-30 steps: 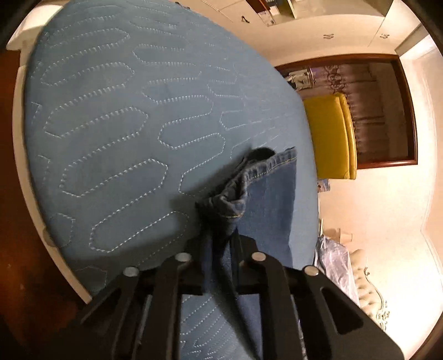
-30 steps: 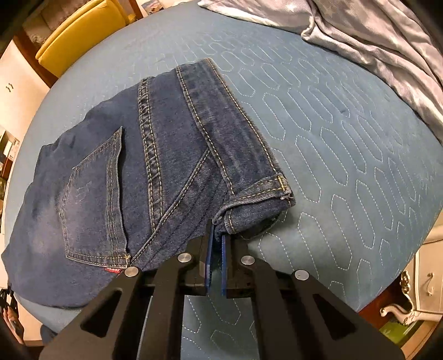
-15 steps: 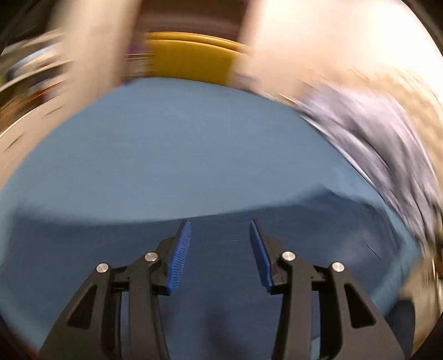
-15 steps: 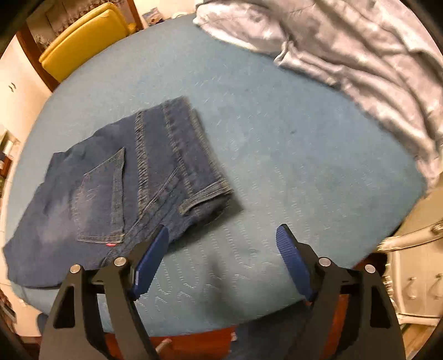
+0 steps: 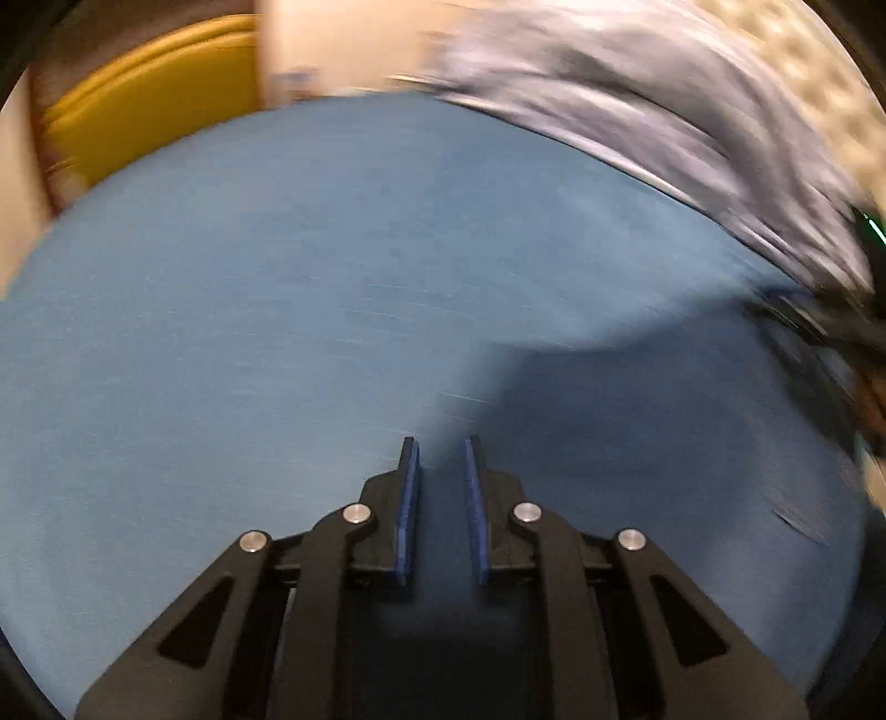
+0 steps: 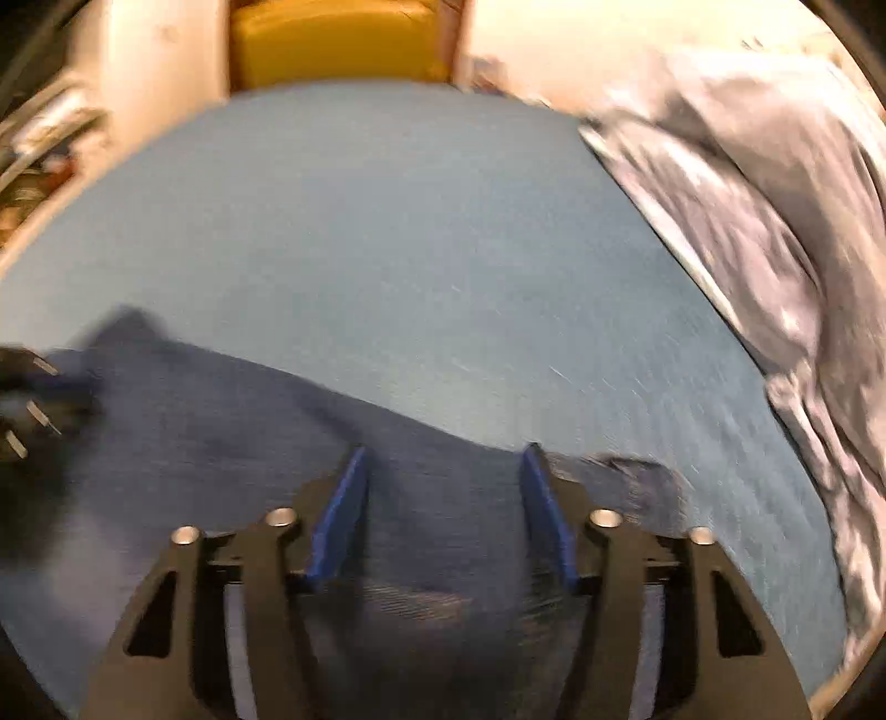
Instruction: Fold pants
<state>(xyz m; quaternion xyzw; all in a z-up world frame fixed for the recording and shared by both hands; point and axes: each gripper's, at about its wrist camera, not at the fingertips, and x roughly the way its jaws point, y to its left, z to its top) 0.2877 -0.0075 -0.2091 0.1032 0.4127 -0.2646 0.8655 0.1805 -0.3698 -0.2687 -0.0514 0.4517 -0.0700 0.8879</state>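
Note:
The dark blue jeans (image 6: 221, 443) lie folded on the blue quilted bed (image 6: 415, 249). Both views are motion-blurred. My right gripper (image 6: 443, 459) is open wide and empty, low over the near edge of the jeans. In the left wrist view the jeans (image 5: 664, 443) lie at the lower right, and my left gripper (image 5: 440, 448) hovers at their left edge with its jaws narrowly apart and nothing between them. The left gripper's black body (image 6: 27, 410) shows at the left edge of the right wrist view.
A crumpled grey blanket (image 6: 775, 221) covers the right side of the bed and shows in the left wrist view (image 5: 637, 111) too. A yellow chair (image 6: 338, 44) stands beyond the far edge of the bed. A cluttered shelf (image 6: 39, 149) is at the far left.
Both grippers let go of the jeans' hem and opened. Both then swung round to face across the bed. The left jaws have since narrowed and the right gripper came down over the jeans.

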